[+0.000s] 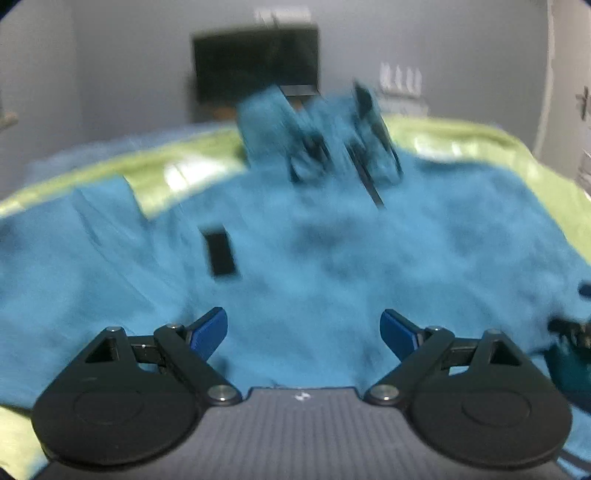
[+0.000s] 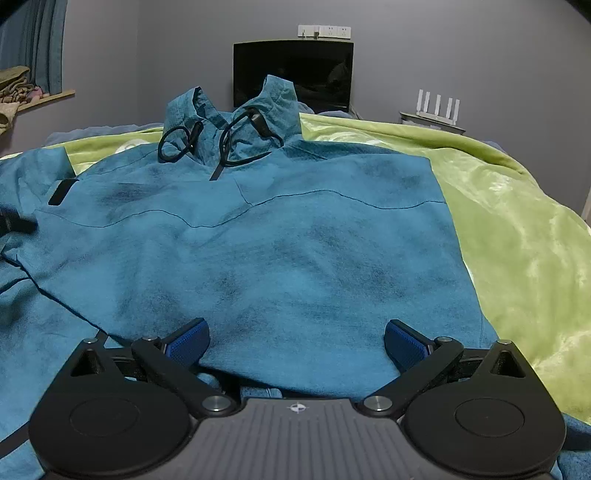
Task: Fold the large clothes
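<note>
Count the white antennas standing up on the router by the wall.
4. The router stands beyond the green blanket, right of the dark screen; its antennas rise side by side in one row. The left wrist view is too blurred to confirm.

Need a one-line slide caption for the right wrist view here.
Open right hand-held gripper poised over a blue hooded jacket spread on a green blanket, nothing grasped.

Grey walls (image 2: pixel 461 55), dark monitor (image 2: pixel 291 72) beyond the bed's far edge under a socket strip (image 2: pixel 324 31); white router (image 2: pixel 437 105) right, blue curtain (image 2: pixel 33 40) left
</note>
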Tool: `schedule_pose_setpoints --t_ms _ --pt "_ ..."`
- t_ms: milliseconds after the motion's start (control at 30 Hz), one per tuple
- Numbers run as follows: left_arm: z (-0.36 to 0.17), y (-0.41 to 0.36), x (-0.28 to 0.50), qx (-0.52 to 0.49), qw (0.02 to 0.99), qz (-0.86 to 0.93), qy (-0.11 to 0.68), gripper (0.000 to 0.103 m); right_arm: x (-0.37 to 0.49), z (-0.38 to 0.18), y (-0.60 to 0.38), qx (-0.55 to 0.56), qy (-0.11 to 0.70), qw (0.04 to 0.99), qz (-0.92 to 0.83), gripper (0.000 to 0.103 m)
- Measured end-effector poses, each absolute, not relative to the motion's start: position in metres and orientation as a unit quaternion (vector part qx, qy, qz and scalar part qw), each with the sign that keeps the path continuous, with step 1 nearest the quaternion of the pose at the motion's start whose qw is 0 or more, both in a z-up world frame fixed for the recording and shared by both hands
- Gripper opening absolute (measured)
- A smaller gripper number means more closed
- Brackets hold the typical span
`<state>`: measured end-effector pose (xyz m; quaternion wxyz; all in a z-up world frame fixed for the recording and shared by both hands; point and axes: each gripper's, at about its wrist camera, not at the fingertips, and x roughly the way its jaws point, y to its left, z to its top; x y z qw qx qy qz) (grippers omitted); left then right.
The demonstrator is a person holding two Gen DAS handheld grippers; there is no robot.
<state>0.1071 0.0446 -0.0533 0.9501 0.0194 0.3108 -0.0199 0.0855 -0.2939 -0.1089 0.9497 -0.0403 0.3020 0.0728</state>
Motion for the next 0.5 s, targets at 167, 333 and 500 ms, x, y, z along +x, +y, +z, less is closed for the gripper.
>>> schedule_pose_setpoints --t_ms 167,333,500 --pt "-0.005 0.093 0.09 -0.007 0.965 0.047 0.259 0.093 0.086 -0.109 -0.294 -0.04 0.302 0.95 0.073 0.102" --pt "0.025 0.182 0.066 -0.061 0.958 0.152 0.235 0.096 0.086 -0.11 -0.293 -0.042 0.304 0.949 0.073 0.103" --pt "0.029 0.284 0.034 -0.127 0.927 0.263 0.236 0.096 0.086 -0.11 -0.292 -0.047 0.304 0.949 0.073 0.103"
